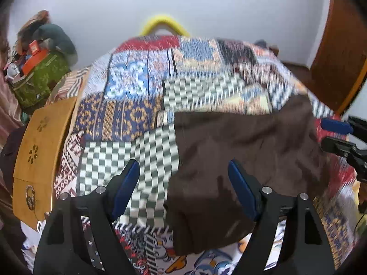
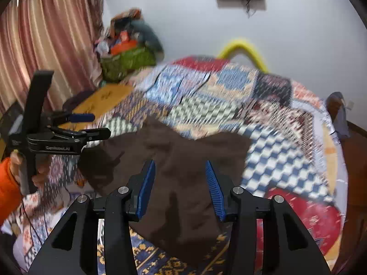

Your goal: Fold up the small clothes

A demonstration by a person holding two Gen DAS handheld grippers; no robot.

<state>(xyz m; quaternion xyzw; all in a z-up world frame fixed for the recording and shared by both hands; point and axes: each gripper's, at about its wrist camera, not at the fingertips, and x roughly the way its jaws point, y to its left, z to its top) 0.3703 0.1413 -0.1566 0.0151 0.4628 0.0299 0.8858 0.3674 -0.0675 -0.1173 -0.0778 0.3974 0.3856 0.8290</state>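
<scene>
A dark brown garment (image 1: 240, 158) lies spread on a patchwork bedspread (image 1: 142, 91). My left gripper (image 1: 183, 167) is open and empty, hovering above the garment's left edge. My right gripper (image 2: 180, 167) is open and empty above the middle of the same brown garment (image 2: 183, 160). The right gripper also shows at the right edge of the left wrist view (image 1: 337, 135), open. The left gripper shows at the left of the right wrist view (image 2: 101, 125), open, beside the garment's left corner. Both views are motion-blurred.
A wooden board (image 1: 43, 146) lies left of the bed. A green bag (image 1: 41, 78) piled with things stands by the wall. Pink curtains (image 2: 45, 45) hang at left. A yellow hoop (image 1: 164, 24) sits behind the bed. A brown door (image 1: 339, 45) is at right.
</scene>
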